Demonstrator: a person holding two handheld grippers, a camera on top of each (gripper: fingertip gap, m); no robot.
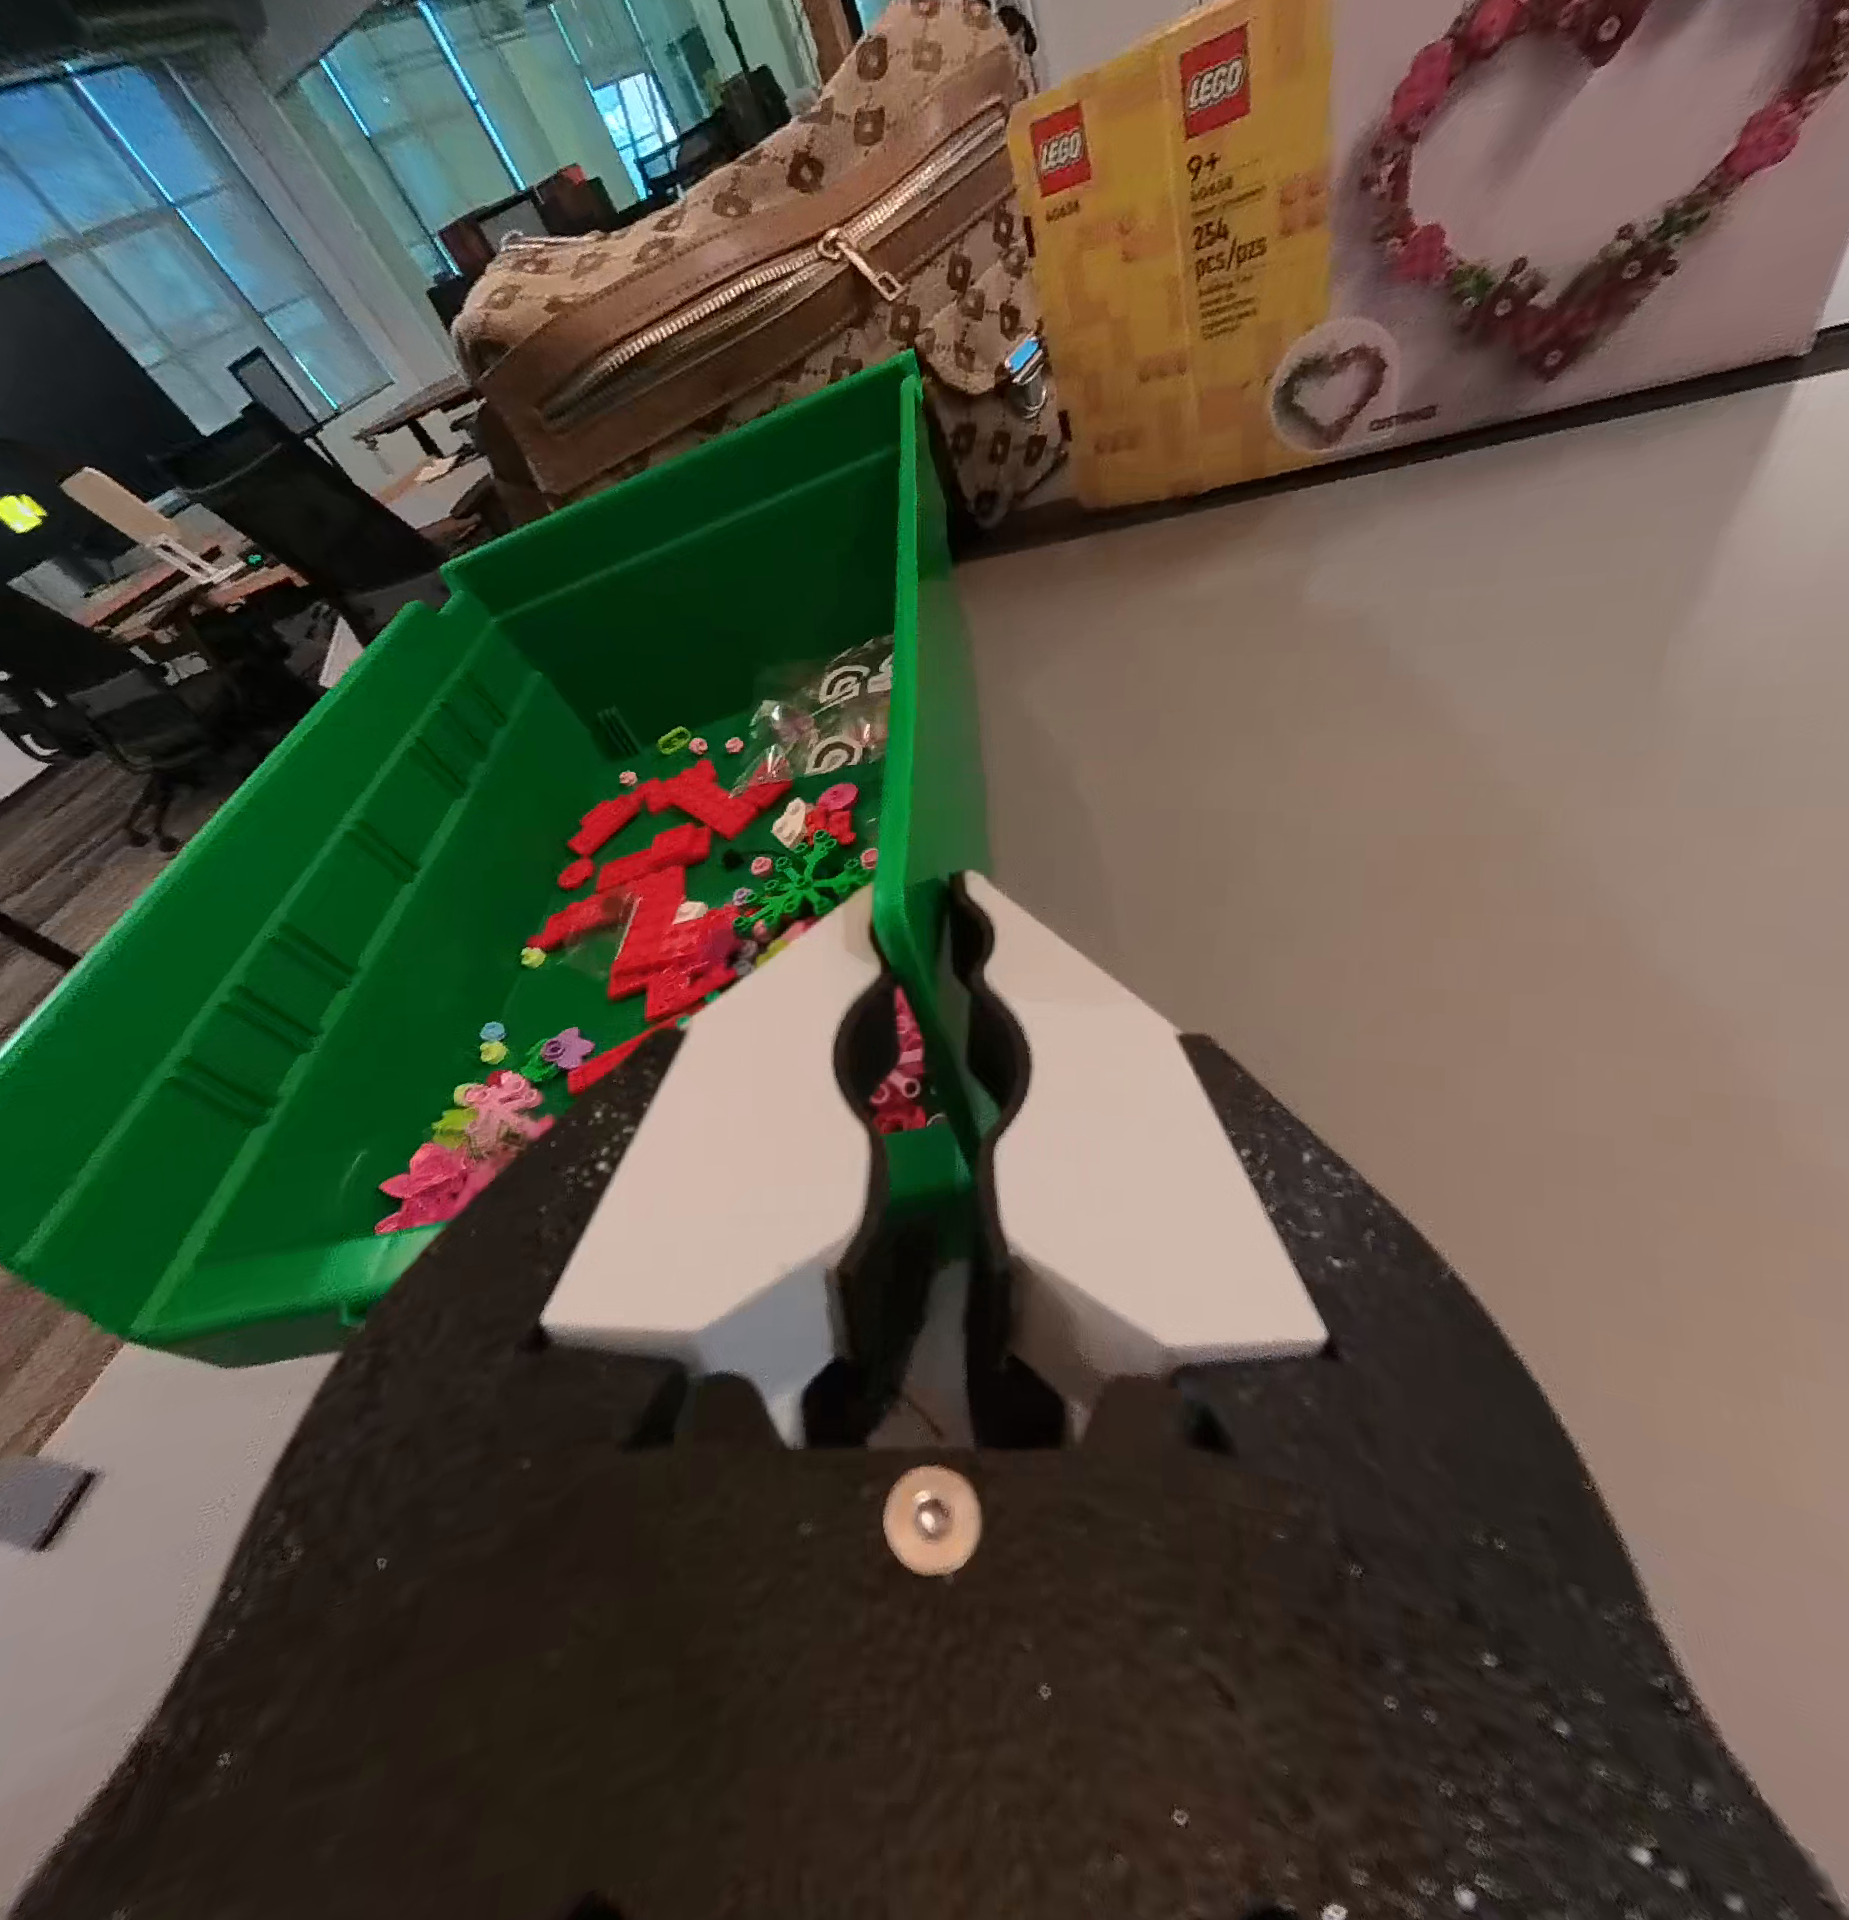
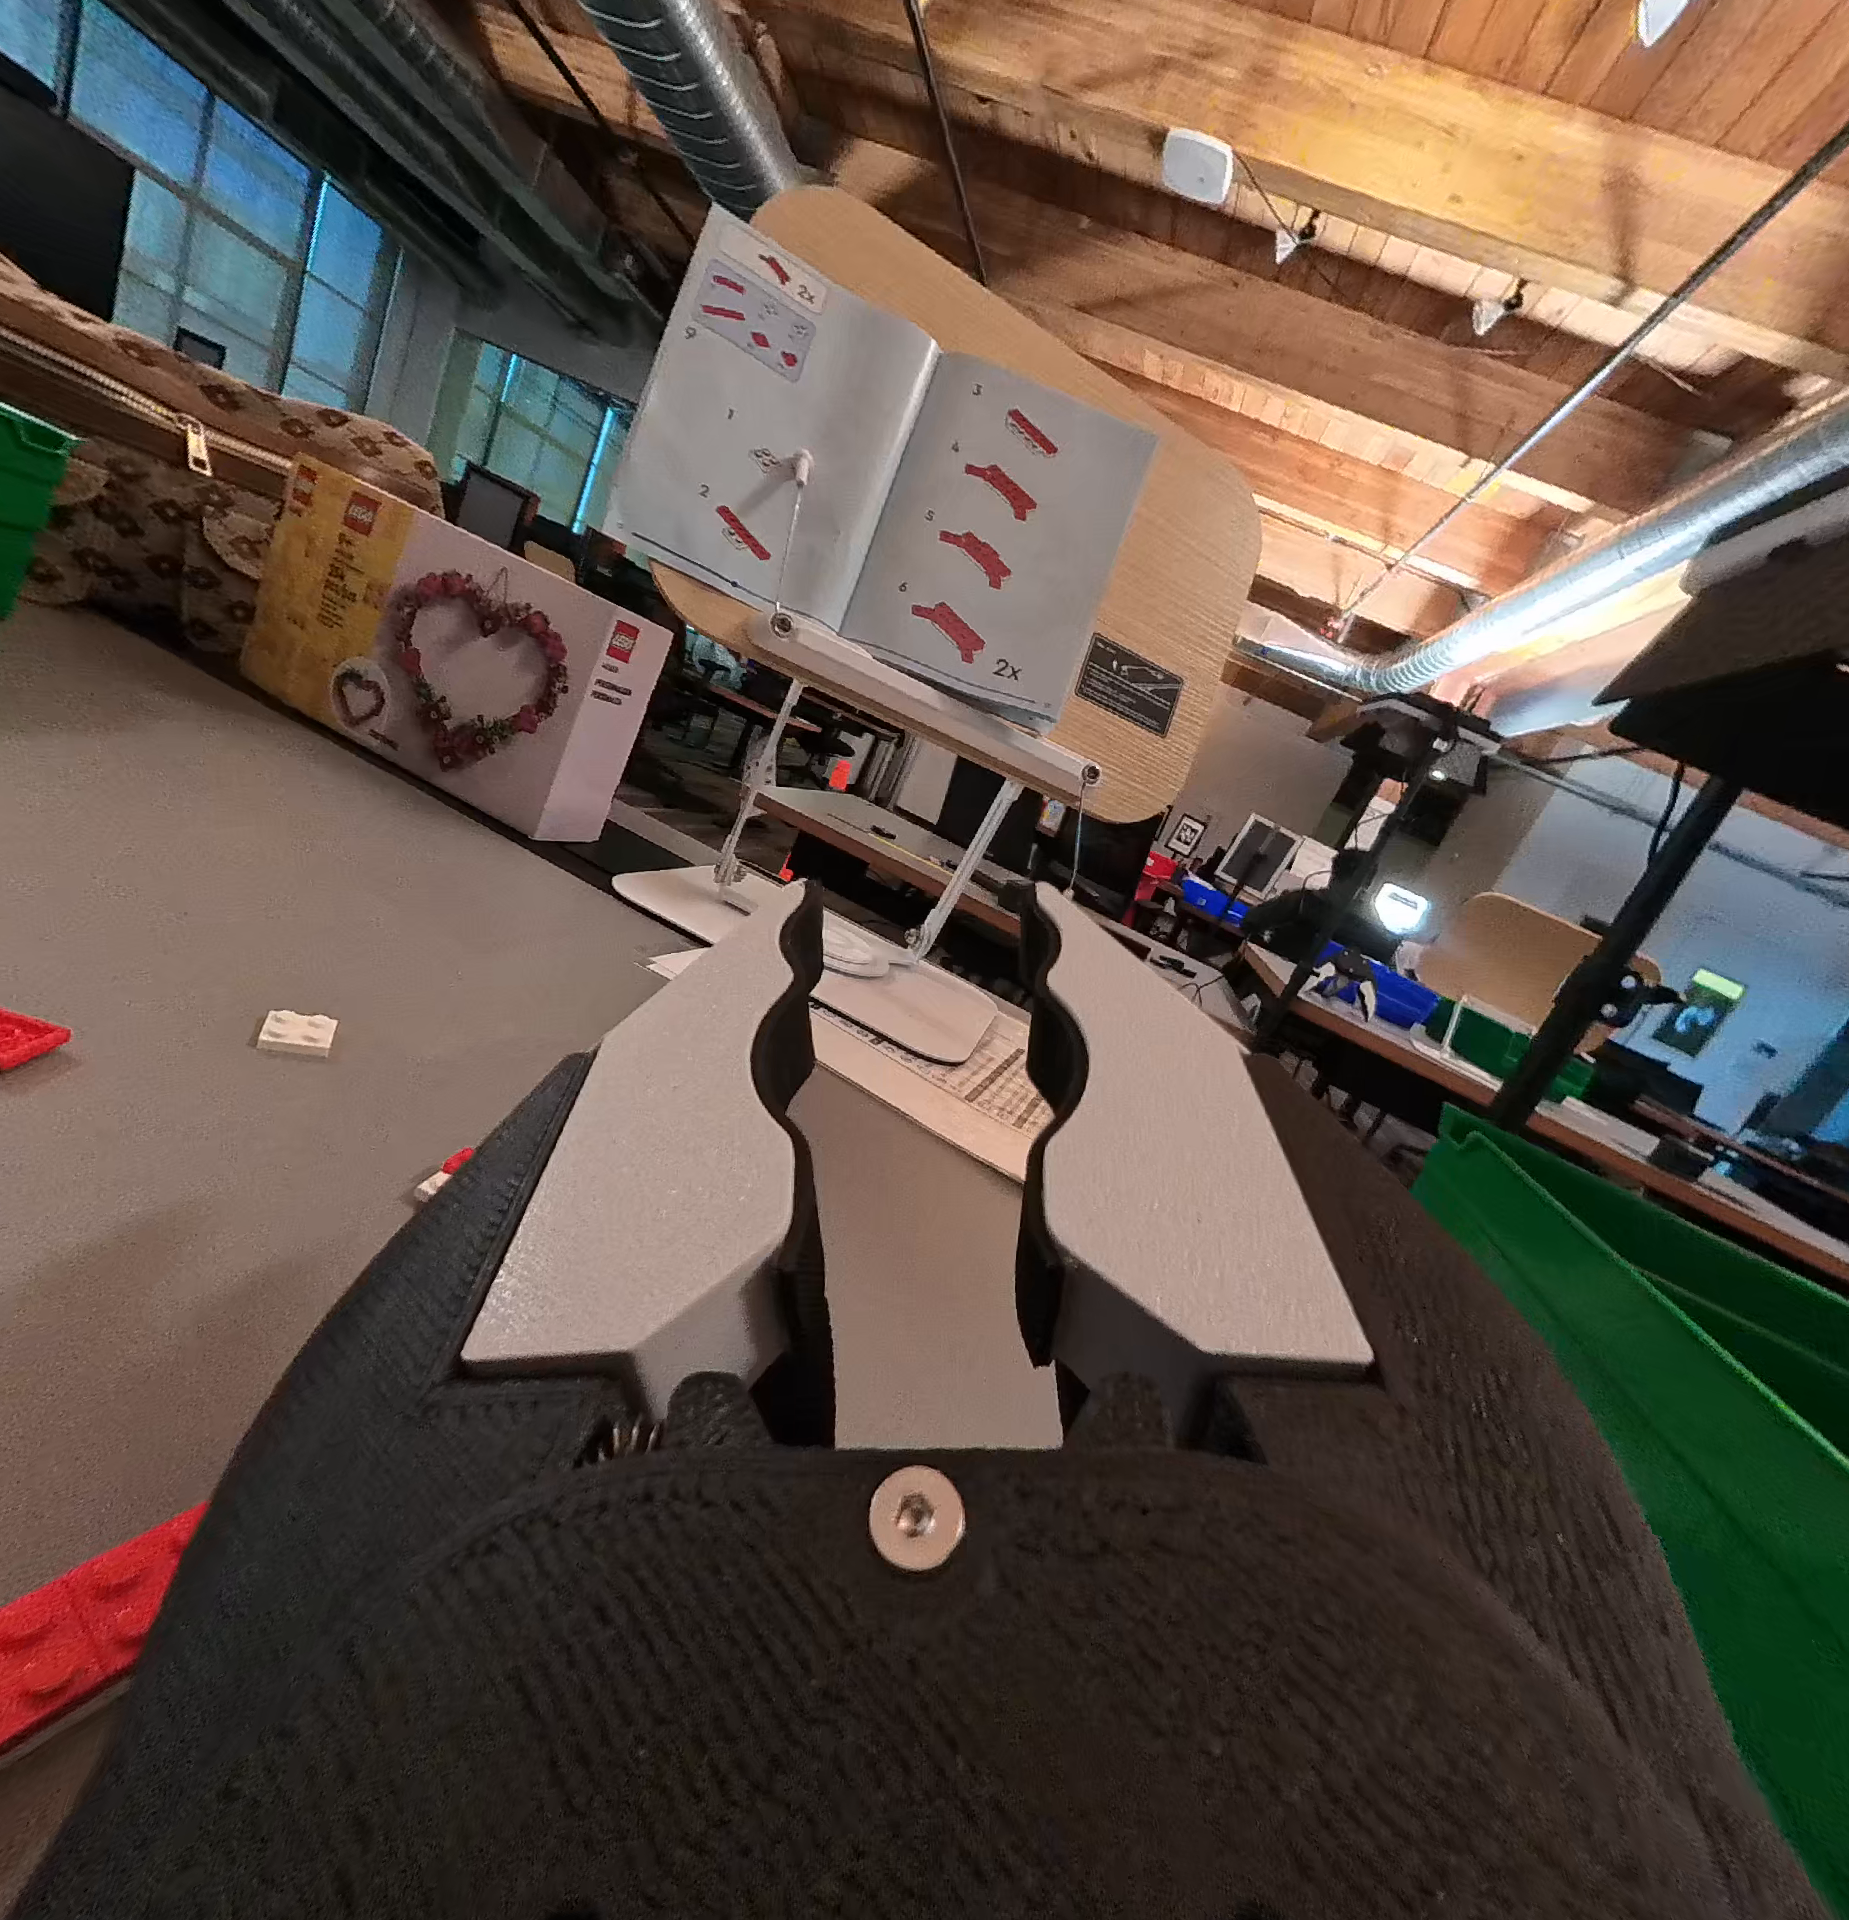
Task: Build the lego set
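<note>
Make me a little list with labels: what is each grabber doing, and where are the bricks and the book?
left gripper: shut on the green bin's side wall
right gripper: open, holding nothing
bin contents: red plates, pink flower pieces, green leaf piece
on the table: white brick, red plate
instruction booklet: open on a stand
set box: standing behind

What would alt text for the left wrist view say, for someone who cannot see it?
The left gripper is closed on the right-hand wall of a green plastic bin, one of its fingers inside and one outside. The bin holds loose red, pink and green toy bricks and a small clear bag. Behind it on the grey tabletop stand a patterned tan handbag and the yellow-and-white set box.
</note>
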